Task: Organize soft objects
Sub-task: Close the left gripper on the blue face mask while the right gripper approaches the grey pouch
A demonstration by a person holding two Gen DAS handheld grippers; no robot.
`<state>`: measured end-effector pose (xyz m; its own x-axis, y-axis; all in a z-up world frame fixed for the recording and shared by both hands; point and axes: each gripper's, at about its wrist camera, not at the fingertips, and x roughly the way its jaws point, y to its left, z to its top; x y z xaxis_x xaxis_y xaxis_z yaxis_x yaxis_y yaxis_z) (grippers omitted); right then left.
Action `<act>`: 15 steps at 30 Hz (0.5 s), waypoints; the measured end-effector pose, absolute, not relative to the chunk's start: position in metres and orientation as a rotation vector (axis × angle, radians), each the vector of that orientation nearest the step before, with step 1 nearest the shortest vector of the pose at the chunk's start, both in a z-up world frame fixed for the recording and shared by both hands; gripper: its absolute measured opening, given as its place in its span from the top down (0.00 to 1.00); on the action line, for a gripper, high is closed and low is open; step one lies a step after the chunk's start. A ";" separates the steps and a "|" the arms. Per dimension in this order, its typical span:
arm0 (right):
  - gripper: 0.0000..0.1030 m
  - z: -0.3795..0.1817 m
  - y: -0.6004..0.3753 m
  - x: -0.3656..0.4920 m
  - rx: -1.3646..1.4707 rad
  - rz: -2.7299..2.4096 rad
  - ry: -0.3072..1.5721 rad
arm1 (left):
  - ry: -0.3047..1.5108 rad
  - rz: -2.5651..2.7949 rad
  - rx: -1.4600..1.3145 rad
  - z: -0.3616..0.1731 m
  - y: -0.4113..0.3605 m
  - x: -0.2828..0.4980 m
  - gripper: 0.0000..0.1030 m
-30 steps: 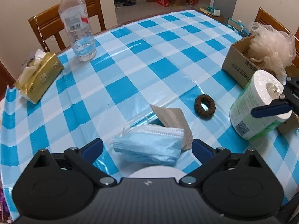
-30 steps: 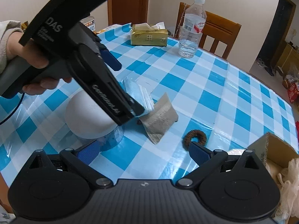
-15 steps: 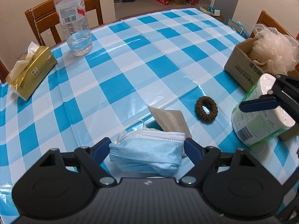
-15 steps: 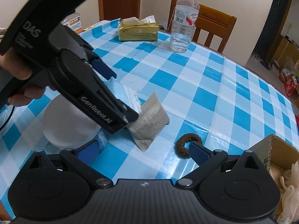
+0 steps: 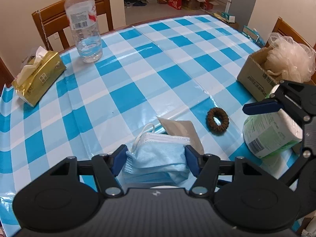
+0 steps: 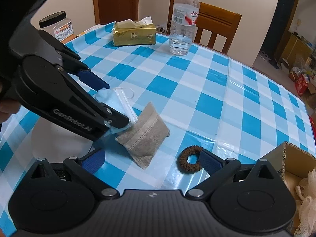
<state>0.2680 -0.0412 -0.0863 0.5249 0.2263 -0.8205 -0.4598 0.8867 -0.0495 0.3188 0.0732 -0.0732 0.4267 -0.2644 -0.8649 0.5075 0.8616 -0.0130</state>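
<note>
My left gripper [image 5: 156, 159] is shut on a light blue face mask [image 5: 158, 156], its pads pressing both ends; the mask also shows in the right wrist view [image 6: 120, 101]. A beige fabric pouch [image 6: 144, 138] lies just beyond the mask [image 5: 181, 130]. A brown scrunchie [image 5: 217, 120] lies to its right [image 6: 189, 160]. My right gripper [image 6: 151, 159] is shut on a roll of toilet paper [image 5: 270, 134], which is hidden in the right wrist view. A cardboard box [image 5: 254, 83] at the right holds a cream bath pouf [image 5: 288, 59].
A water bottle [image 5: 85, 23] and a gold tissue pack [image 5: 37, 79] stand at the far left of the checkered table [image 5: 158, 63]. A white round object [image 6: 61, 136] lies under the left gripper. Wooden chairs stand behind the table. A jar [image 6: 57, 26] stands at far left.
My left gripper has closed its jaws onto the face mask and come closer to it. The right gripper with the toilet roll has shifted slightly nearer the scrunchie.
</note>
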 end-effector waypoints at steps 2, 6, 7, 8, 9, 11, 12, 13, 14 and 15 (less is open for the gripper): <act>0.00 -0.089 -0.040 0.270 -0.279 0.409 0.929 | 1.019 -0.485 0.261 -0.072 0.074 0.319 0.39; 0.01 -0.093 -0.036 0.274 -0.283 0.407 0.927 | 1.008 -0.475 0.253 -0.067 0.077 0.321 0.39; 0.02 -0.095 -0.034 0.276 -0.283 0.405 0.928 | 1.005 -0.473 0.251 -0.066 0.078 0.321 0.39; 0.02 -0.096 -0.033 0.278 -0.281 0.396 0.927 | 1.001 -0.469 0.250 -0.065 0.079 0.321 0.39; 0.02 -0.096 -0.032 0.280 -0.277 0.392 0.926 | 0.997 -0.466 0.248 -0.064 0.079 0.322 0.39; 0.02 -0.098 -0.031 0.284 -0.262 0.392 0.927 | 0.992 -0.462 0.242 -0.062 0.081 0.323 0.39; 0.02 -0.099 -0.030 0.286 -0.256 0.387 0.925 | 0.990 -0.458 0.240 -0.061 0.082 0.324 0.39; 0.02 -0.101 -0.030 0.288 -0.251 0.382 0.927 | 0.989 -0.457 0.239 -0.061 0.082 0.325 0.39; 0.02 -0.102 -0.029 0.290 -0.246 0.379 0.928 | 0.989 -0.455 0.239 -0.061 0.083 0.326 0.39; 0.02 -0.104 -0.029 0.292 -0.240 0.375 0.928 | 0.988 -0.454 0.240 -0.060 0.083 0.327 0.39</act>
<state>0.2925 -0.0290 -0.1037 0.5416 0.2100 -0.8140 -0.4139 0.9094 -0.0408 0.3266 0.0833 -0.0603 0.4675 -0.2592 -0.8451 0.4724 0.8814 -0.0089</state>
